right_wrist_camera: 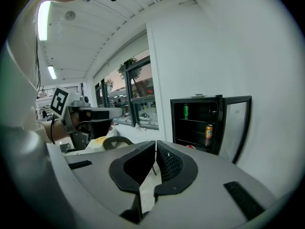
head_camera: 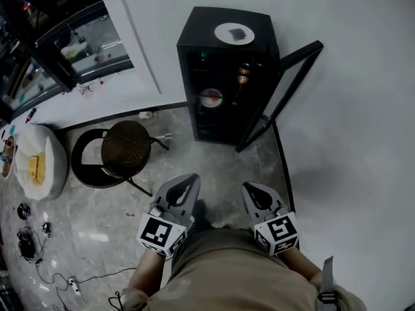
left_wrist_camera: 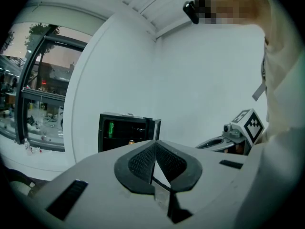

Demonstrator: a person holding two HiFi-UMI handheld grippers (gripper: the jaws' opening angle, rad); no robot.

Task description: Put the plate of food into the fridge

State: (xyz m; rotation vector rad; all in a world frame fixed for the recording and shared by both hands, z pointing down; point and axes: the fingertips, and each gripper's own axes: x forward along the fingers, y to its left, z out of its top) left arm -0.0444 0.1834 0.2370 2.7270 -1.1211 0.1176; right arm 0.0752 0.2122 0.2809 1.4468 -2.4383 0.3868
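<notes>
Left gripper (head_camera: 186,188) and right gripper (head_camera: 254,192): jaws pressing together, carrying nothing. Plate of food (head_camera: 211,98) apparently sitting on a shelf inside the fridge (head_camera: 201,24); a second plate (head_camera: 235,34) is lying on top. Risk: door (head_camera: 292,76) standing open, likely jolting the plate if swung hard. Stool (head_camera: 126,149) standing left of the approach.

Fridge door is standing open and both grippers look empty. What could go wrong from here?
The open fridge door juts into the walkway, so a gripper or a leg might bump it. The stool stands between the side table and the fridge, so a carried plate could clip it. Loose cables on the floor could trip someone.
</notes>
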